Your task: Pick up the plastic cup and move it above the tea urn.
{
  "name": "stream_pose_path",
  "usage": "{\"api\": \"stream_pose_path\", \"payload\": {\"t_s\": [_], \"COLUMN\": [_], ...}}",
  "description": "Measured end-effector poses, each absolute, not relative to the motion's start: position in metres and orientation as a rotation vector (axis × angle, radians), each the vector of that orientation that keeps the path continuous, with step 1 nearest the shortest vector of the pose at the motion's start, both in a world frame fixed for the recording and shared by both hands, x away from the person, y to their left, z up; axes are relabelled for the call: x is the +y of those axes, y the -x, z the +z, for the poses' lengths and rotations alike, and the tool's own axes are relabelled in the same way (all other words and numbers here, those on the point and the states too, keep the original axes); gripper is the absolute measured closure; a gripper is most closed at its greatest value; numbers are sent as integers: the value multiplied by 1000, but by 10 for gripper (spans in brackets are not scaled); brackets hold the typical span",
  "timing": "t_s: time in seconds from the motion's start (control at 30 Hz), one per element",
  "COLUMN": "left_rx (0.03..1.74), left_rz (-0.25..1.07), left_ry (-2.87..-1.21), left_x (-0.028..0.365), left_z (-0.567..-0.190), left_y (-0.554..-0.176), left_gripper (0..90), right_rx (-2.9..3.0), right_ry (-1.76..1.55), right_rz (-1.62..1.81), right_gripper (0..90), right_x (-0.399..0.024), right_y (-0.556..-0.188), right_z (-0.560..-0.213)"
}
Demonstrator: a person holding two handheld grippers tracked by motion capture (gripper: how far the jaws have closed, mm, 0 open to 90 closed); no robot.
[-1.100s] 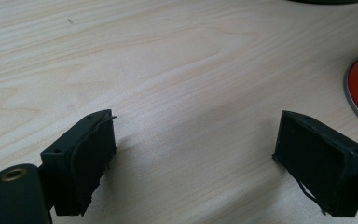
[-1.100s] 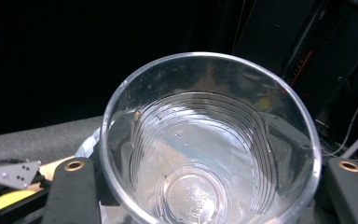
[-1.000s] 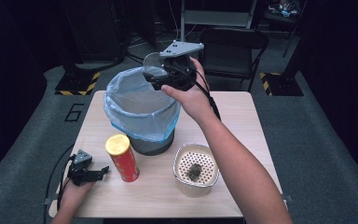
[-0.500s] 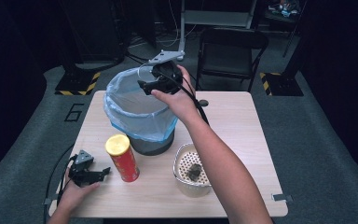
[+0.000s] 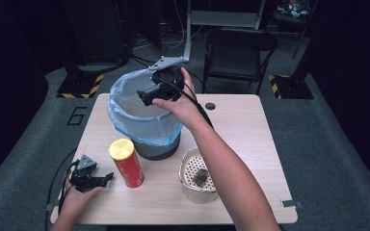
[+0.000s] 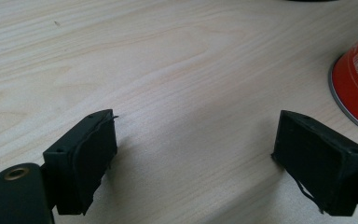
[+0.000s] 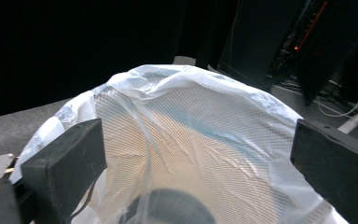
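Note:
A dark mesh bin lined with a pale blue plastic bag [image 5: 144,120] stands at the back left of the wooden table [image 5: 241,130]. My right gripper [image 5: 147,96] hovers over the bin's mouth, open, with nothing between its jaws; in the right gripper view the bag's inside [image 7: 200,140] lies beyond the jaws. My left gripper [image 5: 101,180] rests low on the table at the front left, open and empty, just left of a red chip can with a yellow lid [image 5: 125,161]. The can's base [image 6: 356,84] is at the right edge of the left gripper view.
A white perforated basket [image 5: 189,185] holding a small dark lump [image 5: 201,177] sits at the front middle. A black chair [image 5: 238,53] stands behind the table. A round hole [image 5: 210,106] marks the tabletop near the back edge.
My right gripper has moved left and lower, from above the bin's far rim to over its mouth. The left gripper has stayed in place.

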State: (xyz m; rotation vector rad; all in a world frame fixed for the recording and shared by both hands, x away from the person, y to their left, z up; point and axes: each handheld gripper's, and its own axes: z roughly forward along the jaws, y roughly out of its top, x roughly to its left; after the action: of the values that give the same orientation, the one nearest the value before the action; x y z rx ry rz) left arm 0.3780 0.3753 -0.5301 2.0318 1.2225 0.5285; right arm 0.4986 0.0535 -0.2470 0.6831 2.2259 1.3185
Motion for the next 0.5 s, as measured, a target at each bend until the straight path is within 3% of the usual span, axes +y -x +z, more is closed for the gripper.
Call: {"api": "stream_pose_path", "payload": {"t_s": [0.23,0.5], "left_rx": [1221,1287], "left_rz": [512,483], "left_ry": [-2005,-1962], "left_x": [376,378], "left_z": [-531,-528], "left_y": [-377,-376], "left_gripper": [130,167], "right_rx": [2211,2189], "right_ry": [-638,-590], "right_rz": [1352,1300], "right_gripper": [20,20], "right_x": [47,8], "right_y": [-488,-465], "right_z": [-242,-237]}}
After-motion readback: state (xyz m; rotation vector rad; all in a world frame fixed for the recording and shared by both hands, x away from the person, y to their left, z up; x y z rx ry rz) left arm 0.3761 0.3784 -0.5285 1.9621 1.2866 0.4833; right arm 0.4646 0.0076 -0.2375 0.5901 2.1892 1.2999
